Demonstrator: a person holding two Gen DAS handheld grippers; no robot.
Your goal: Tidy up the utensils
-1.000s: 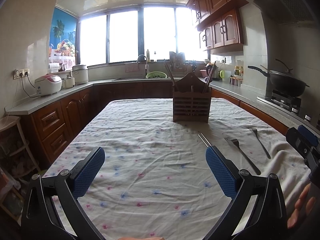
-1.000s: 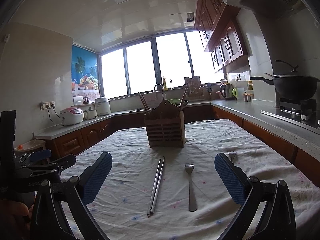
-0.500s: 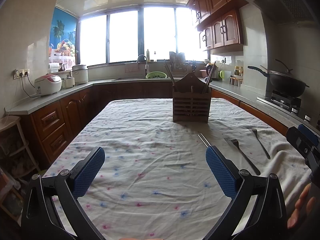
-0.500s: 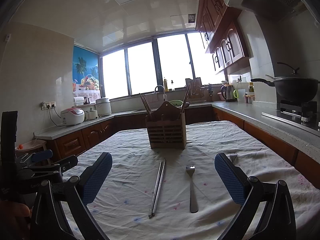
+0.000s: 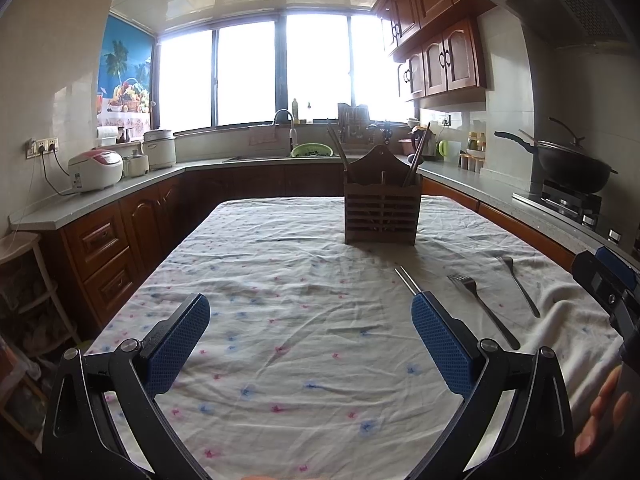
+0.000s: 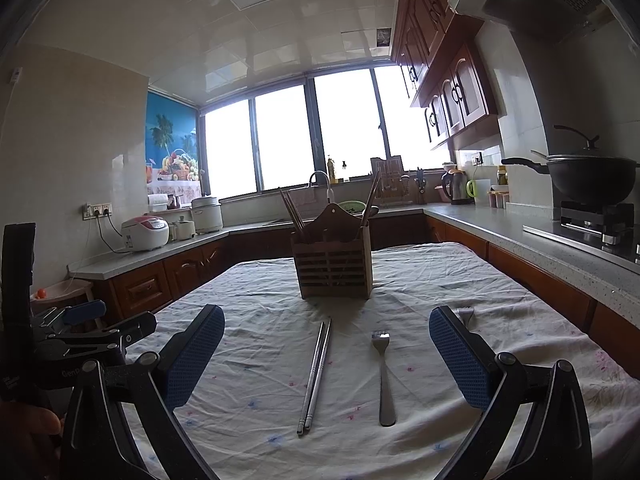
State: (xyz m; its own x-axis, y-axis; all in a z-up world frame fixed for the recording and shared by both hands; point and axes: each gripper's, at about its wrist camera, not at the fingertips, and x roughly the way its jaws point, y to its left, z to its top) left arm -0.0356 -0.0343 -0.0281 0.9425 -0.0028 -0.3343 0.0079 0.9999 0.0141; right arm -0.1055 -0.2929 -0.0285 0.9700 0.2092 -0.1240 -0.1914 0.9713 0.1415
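Note:
A wooden slatted utensil holder (image 5: 382, 212) with chopsticks in it stands upright mid-table; it also shows in the right wrist view (image 6: 332, 262). A pair of metal chopsticks (image 6: 316, 376) lies in front of it, partly hidden by my finger in the left wrist view (image 5: 407, 280). A fork (image 6: 383, 376) lies right of them, also seen in the left wrist view (image 5: 480, 310). A second fork (image 5: 518, 286) lies further right, its head just showing behind my right finger (image 6: 464, 312). My left gripper (image 5: 310, 344) is open and empty above the cloth. My right gripper (image 6: 326, 354) is open and empty, hovering over the chopsticks and fork.
The table wears a white floral cloth (image 5: 280, 320). Counters surround it, with a rice cooker (image 5: 95, 170) at left, a sink at the back and a wok (image 5: 572, 164) on the stove at right. The other gripper shows at the edge of each view (image 6: 80, 336).
The right wrist view has shifted slightly: the chopsticks and fork sit a little lower and closer between the fingers. The left gripper has not moved.

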